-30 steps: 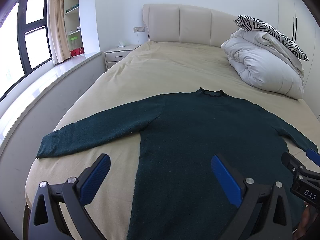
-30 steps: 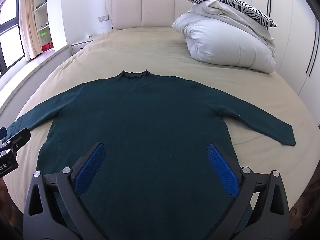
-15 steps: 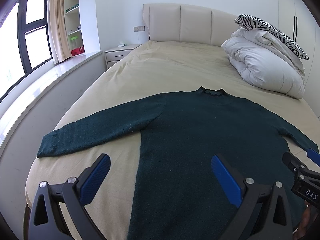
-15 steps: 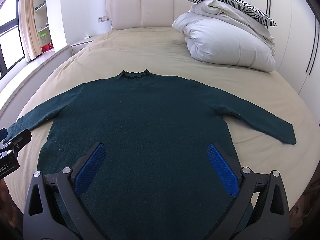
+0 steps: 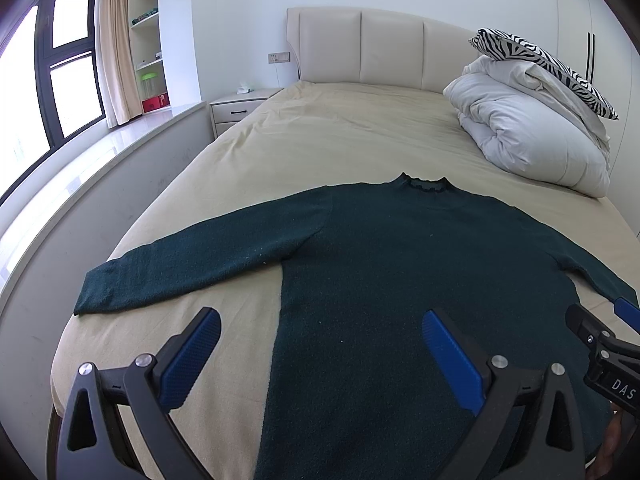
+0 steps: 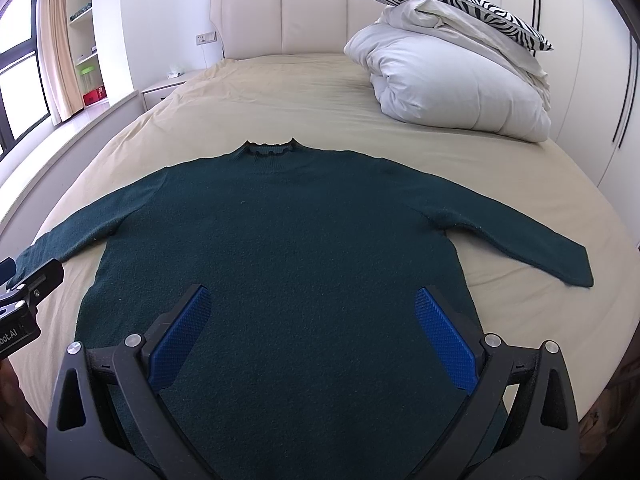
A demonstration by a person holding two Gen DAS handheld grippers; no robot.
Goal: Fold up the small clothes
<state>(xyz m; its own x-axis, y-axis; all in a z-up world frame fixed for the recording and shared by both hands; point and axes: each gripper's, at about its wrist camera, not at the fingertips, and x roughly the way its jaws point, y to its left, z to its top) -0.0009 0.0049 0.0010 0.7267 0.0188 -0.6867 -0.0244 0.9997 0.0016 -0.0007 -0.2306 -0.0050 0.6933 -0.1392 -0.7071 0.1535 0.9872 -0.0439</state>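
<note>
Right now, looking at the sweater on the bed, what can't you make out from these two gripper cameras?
- Sweater bottom hem: in both wrist views it runs under the gripper frames and off the lower edge.
- Left sleeve cuff: in the right wrist view the left gripper's body covers its tip.
- Right sleeve cuff: in the left wrist view the right gripper hides it.
- Shelf items: too small to identify.
- Both grippers' height above the cloth: cannot tell.

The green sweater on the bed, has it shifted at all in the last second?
No. The sweater lies flat with its collar at the same spot relative to the headboard and the folded duvet; both sleeves are spread as before.
</note>
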